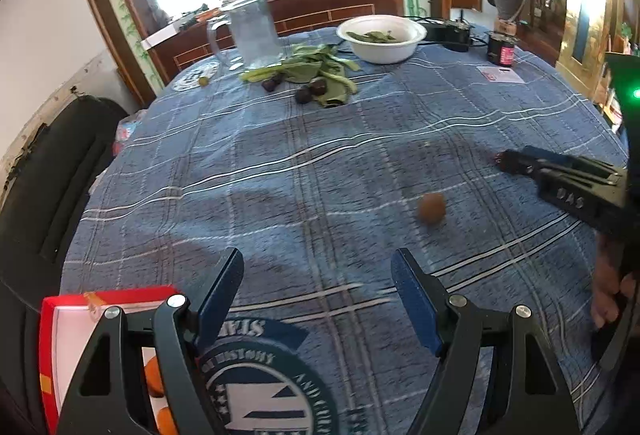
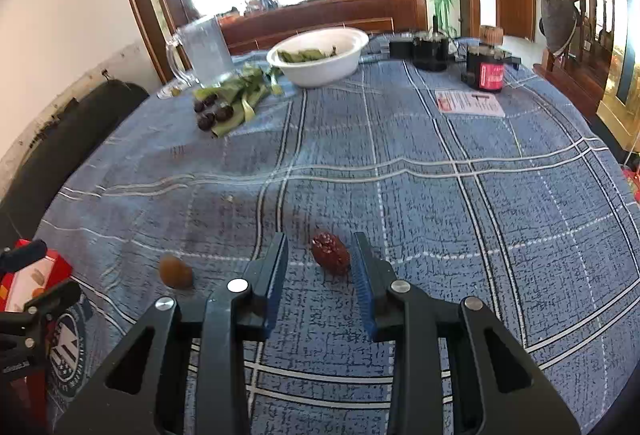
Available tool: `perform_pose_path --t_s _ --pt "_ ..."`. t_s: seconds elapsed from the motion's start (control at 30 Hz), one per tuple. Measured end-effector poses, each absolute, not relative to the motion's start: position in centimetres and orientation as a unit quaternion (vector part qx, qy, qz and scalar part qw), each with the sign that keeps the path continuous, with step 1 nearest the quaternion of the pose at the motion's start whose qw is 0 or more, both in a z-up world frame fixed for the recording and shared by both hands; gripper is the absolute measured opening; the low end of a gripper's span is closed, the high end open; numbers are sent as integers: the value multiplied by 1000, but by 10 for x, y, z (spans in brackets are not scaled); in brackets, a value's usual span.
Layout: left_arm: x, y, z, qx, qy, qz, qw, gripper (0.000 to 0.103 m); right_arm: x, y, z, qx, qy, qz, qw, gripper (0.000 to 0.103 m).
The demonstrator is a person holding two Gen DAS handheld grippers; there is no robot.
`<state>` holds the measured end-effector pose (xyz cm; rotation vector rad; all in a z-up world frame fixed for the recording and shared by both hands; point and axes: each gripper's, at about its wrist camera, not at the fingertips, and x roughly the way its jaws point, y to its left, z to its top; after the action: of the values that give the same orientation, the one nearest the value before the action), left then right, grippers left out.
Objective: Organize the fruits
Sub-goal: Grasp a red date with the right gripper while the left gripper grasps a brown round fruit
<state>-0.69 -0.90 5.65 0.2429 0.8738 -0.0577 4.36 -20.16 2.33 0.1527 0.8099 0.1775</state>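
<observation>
Right tool parted around red date; left tool parted, bare tablecloth ahead

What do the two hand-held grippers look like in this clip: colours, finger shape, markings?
The left hand-held gripper and the right hand-held gripper match: black triangular linkage arms with cut-out windows, silver round pivot bolts, and flat fingers faced with ribbed blue pads. Seen from the left wrist view, the right one's side carries raised lettering, too blurred to read, and the holder's bare fingers. No cables visible.
</observation>
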Motion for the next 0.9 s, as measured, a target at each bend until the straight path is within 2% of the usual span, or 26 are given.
perform_pose_path --t_s 0.4,0.47,0.53,0.9 --pt "16 -32 37 135 456 -29 879 76 54 -201 11 78 430 82 896 35" --pt "17 -32 36 135 461 -27 877 76 54 -199 11 67 432 74 896 31" --pt "19 -34 36 133 461 -28 877 76 54 -200 11 65 433 64 897 21" --pt "32 -65 30 129 457 -69 877 76 44 -233 36 150 383 65 909 21"
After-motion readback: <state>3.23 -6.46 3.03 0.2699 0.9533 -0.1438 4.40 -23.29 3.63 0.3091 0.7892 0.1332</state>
